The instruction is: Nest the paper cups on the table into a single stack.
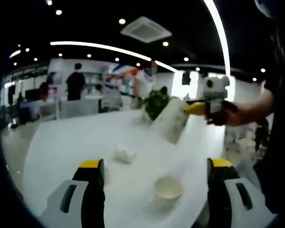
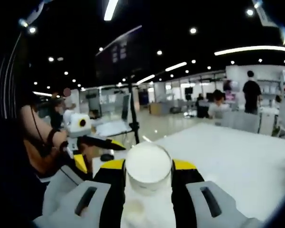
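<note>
Left gripper view: left gripper (image 1: 156, 176) hovers with jaws spread, a paper cup (image 1: 168, 189) upright between them (untouched), crumpled cup (image 1: 125, 154) farther ahead. Beyond, right gripper (image 1: 189, 109), raised by an outstretched forearm, clamps the tilted cup stack (image 1: 170, 119).

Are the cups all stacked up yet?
Not yet. The right gripper holds a stack of cups up above the white table. One upright cup and a crumpled-looking cup are still loose on it. The left gripper is open and empty.
</note>
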A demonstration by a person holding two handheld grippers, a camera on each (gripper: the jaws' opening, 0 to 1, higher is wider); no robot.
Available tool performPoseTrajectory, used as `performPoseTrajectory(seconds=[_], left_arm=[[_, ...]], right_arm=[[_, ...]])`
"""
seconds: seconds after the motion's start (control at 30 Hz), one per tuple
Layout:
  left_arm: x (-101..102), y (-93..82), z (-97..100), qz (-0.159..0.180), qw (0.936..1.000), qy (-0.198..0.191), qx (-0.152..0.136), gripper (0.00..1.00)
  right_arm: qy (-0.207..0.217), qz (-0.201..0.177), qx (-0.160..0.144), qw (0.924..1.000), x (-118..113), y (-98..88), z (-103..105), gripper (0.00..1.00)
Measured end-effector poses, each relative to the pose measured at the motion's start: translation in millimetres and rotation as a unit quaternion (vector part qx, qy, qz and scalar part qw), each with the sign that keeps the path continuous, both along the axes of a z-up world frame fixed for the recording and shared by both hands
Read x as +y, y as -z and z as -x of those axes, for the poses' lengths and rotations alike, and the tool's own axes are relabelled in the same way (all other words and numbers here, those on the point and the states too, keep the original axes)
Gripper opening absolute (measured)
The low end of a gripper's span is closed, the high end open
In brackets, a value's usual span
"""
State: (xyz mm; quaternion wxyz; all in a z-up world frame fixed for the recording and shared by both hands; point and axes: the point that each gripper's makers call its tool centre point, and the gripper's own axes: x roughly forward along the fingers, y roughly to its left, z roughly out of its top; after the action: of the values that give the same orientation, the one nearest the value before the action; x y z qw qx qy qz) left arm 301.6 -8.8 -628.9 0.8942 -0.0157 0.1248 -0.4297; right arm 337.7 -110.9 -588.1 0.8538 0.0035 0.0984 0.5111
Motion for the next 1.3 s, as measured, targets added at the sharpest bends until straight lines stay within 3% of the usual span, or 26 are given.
performPoseTrajectory(seconds=[0.3, 0.67, 1.3], left_arm=[[-10.9, -7.3, 3.0, -0.001, 0.9999, 0.015, -0.007, 0.88], [-5.9, -4.0, 6.1, 0.003, 1.0, 0.007, 0.0, 0.88], [-12.2, -16.4, 14.2, 0.012, 0.9995, 0.024, -0.015, 0.83]], right_arm=[[0.002, -0.02, 0.006, 0.9998, 7.3, -6.8, 0.1, 0.34], [0.007, -0.059, 0.008, 0.9982, 2.5, -28.6, 3.5, 0.34], [0.001, -0.066, 0.006, 0.9978, 8.1, -35.4, 8.8, 0.34]])
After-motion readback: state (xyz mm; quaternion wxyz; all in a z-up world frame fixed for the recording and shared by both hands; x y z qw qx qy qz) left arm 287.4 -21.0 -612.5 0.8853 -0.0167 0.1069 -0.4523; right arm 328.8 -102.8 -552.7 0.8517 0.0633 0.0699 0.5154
